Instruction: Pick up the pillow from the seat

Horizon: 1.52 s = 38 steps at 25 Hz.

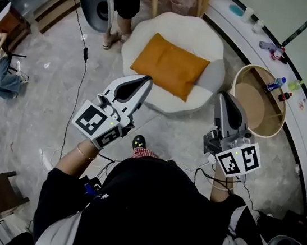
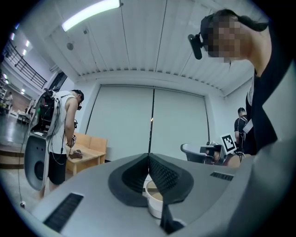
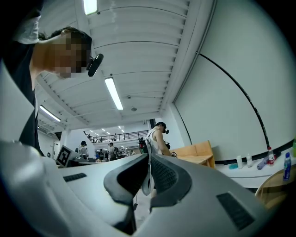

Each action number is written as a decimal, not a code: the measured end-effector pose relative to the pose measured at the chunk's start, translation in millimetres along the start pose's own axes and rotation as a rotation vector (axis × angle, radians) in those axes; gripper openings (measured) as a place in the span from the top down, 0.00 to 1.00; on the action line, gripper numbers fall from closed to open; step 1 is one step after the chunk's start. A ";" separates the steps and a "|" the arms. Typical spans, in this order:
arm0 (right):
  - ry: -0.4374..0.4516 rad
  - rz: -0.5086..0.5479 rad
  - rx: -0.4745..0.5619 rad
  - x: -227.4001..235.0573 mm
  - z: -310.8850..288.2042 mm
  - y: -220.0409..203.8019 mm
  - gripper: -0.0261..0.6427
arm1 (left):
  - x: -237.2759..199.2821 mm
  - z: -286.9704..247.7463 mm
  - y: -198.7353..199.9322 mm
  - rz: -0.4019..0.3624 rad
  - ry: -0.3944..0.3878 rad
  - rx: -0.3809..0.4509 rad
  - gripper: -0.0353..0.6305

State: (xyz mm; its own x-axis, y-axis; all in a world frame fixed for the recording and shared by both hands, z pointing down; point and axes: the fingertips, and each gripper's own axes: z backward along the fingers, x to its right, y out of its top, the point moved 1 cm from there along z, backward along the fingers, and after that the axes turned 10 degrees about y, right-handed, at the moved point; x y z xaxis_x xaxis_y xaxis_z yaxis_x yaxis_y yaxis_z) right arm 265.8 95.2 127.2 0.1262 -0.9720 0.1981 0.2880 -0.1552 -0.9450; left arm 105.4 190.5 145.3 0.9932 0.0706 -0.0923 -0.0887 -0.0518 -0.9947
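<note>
On the round white seat [image 1: 180,29] the orange pillow [image 1: 170,66] lies flat near the middle, with nothing touching it. Just short of the seat's front-left edge hangs the left gripper [image 1: 146,79], its jaws pressed together on nothing. The right gripper [image 1: 223,96] hangs by the front-right edge, also closed and empty. Both of the 2 point toward the seat. A round wooden tub [image 1: 240,75] stands beside the seat, and a person [image 1: 121,7] stands behind it.
</note>
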 end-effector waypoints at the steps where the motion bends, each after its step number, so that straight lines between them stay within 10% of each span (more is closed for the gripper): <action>1: -0.007 -0.001 -0.004 -0.4 -6.8 -3.1 0.93 | -7.4 -0.7 0.8 -0.001 -0.005 0.000 0.93; 29: -0.175 0.070 -0.035 -53.4 -126.0 -45.8 0.93 | -159.0 40.8 15.4 0.061 -0.131 0.060 0.93; 38: -0.213 0.063 -0.021 8.7 -122.8 -40.0 0.93 | -162.7 -12.7 11.4 0.015 -0.103 0.029 0.93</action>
State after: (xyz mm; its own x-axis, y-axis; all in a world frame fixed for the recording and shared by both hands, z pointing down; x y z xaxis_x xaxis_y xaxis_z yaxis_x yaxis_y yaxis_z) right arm 138.9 71.2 134.8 0.3415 -0.9212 0.1866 0.2533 -0.1010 -0.9621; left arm -56.3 165.8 149.6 0.9789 0.1722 -0.1100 -0.1073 -0.0252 -0.9939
